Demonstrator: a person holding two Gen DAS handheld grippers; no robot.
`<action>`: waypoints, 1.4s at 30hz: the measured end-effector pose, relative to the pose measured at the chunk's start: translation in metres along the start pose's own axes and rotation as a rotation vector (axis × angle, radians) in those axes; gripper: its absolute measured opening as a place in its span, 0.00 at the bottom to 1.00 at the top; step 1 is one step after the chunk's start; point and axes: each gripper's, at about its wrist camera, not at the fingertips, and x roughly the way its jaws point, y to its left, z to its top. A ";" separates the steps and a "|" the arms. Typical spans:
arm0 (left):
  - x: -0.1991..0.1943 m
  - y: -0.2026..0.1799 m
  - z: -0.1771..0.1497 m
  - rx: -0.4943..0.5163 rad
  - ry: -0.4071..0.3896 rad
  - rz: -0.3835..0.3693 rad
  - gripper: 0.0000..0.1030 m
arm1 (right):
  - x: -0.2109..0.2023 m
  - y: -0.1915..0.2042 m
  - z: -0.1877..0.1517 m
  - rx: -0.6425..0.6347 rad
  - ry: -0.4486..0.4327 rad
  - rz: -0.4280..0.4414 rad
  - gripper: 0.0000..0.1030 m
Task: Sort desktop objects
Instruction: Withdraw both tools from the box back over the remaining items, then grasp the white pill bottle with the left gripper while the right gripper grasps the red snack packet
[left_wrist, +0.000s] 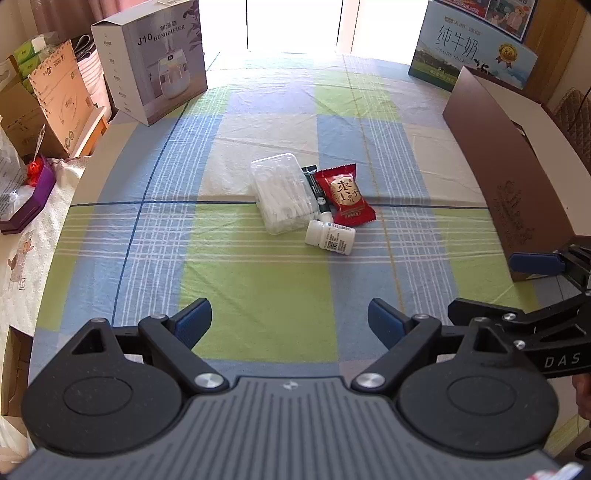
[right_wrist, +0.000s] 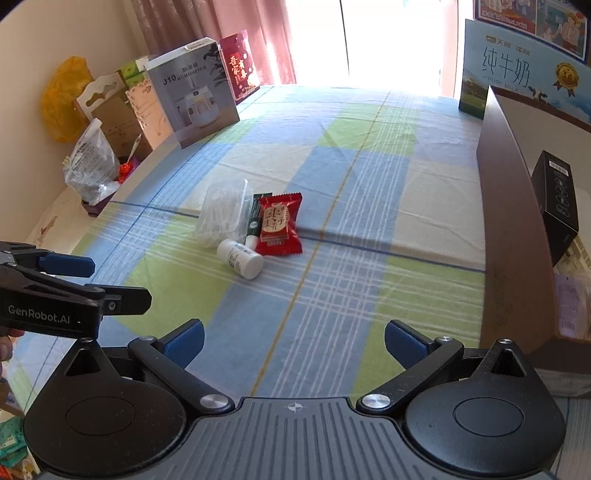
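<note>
Left wrist view first: left gripper sits at the bottom of the frame with its blue-padded jaws spread wide, nothing between them, over the plaid tablecloth. Dead centre is the little pile: a clear plastic box full of white floss picks, long axis running from upper left to lower right. Just right of it lies a dark green tube, wedged between the box and a red snack packet, which overlaps it. Below them a white pill bottle lies on its side, cap pointing left, long axis roughly across the frame. At the right edge is a long brown box; right gripper pokes in there too, can't tell its jaws from this side.

Right wrist view: right gripper is at the bottom, jaws wide apart and holding nothing. Same pile sits centre-left; here the bottle's cap points upper left. On the right, the brown box's open inside shows a black carton standing in it. A humidifier box stands upper left.
</note>
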 end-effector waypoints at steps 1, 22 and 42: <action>0.004 0.000 0.001 0.003 -0.004 -0.001 0.87 | 0.003 -0.001 0.001 0.001 -0.009 -0.003 0.98; 0.076 -0.015 0.024 0.110 -0.038 -0.090 0.70 | 0.056 -0.029 0.018 0.055 -0.023 -0.050 0.67; 0.110 -0.030 0.034 0.199 -0.053 -0.117 0.56 | 0.068 -0.050 0.018 0.127 0.013 -0.077 0.67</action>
